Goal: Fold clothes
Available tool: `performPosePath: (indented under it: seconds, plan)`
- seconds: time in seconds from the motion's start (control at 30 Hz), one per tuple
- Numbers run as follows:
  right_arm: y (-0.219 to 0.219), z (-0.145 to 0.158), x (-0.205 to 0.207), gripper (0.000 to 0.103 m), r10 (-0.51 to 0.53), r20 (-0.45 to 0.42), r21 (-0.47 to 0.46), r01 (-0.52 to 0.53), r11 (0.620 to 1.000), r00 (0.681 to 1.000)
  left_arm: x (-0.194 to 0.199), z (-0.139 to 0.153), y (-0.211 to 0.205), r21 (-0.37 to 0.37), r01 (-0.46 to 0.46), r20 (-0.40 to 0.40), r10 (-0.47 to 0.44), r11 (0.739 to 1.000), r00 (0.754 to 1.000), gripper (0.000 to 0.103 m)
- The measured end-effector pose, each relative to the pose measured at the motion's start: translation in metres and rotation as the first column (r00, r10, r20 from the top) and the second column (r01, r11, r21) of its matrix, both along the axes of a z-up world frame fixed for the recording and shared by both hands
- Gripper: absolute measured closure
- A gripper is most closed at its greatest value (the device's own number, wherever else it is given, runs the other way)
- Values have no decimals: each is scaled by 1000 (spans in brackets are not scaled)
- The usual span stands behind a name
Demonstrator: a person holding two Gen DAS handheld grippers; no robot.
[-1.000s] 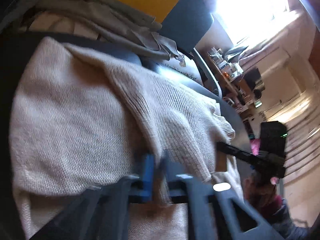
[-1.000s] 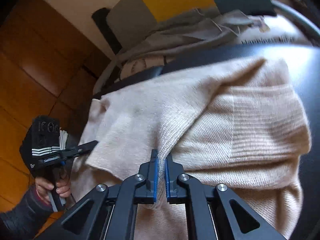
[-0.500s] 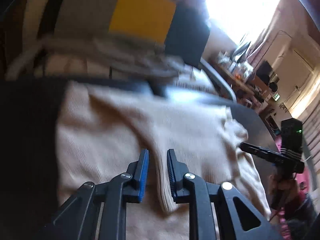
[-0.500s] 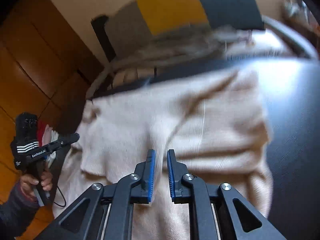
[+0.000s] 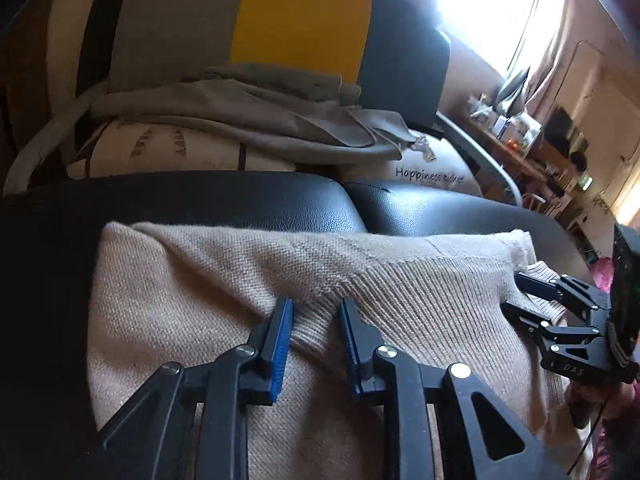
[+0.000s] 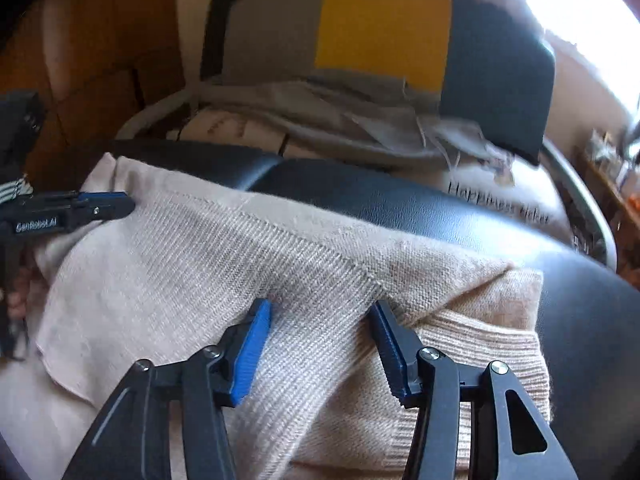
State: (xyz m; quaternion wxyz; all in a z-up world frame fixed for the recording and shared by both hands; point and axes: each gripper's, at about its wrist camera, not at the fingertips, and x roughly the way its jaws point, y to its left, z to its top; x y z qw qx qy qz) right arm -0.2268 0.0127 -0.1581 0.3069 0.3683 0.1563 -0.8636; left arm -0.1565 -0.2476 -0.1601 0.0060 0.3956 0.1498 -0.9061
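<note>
A beige knitted sweater (image 5: 224,280) lies on a black leather seat (image 5: 248,200), with a sleeve folded across its body. My left gripper (image 5: 316,308) is open just over the folded sleeve, its blue pads apart and holding nothing. My right gripper (image 6: 322,308) is open wider over the same sweater (image 6: 168,264) near its ribbed hem (image 6: 480,344). The right gripper also shows in the left wrist view (image 5: 516,292) at the sweater's right edge. The left gripper shows in the right wrist view (image 6: 120,204) at the sweater's left edge.
Behind the seat lie a grey garment (image 5: 240,116) on a printed cushion (image 5: 432,168) and a grey, yellow and dark blue cushion (image 5: 296,24). A cluttered desk (image 5: 520,136) stands far right by a bright window. Wooden panelling (image 6: 92,48) is on the left.
Both grippers were shut on the sweater a second ago. They have let go and opened, the right one wider. The sleeve now lies folded flat across the sweater.
</note>
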Motion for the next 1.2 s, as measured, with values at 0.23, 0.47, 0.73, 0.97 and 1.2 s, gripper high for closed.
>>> performPosePath:
  seconds: [0.23,0.47,0.73,0.97,1.2]
  plan:
    - [5,-6,-1,48,-10,6,-33,10,999,1000,3,-6,-4,25,-19,-26,20,1000,999,78]
    - [0,-2,0,44,-14,-5,-25,14,1000,1000,2,12,12,-53,-85,35,87,995,996,78]
    - [24,30,51,21,-94,-28,-99,91,991,995,83,43,42,-131,-60,28,64,990,998,77]
    - [89,26,155,14,-10,183,-211,50,976,983,200,33,35,-57,-40,56,43,998,998,77]
    - [208,3,222,16,-100,413,-269,226,936,905,318,9,-7,68,-118,96,111,991,989,77]
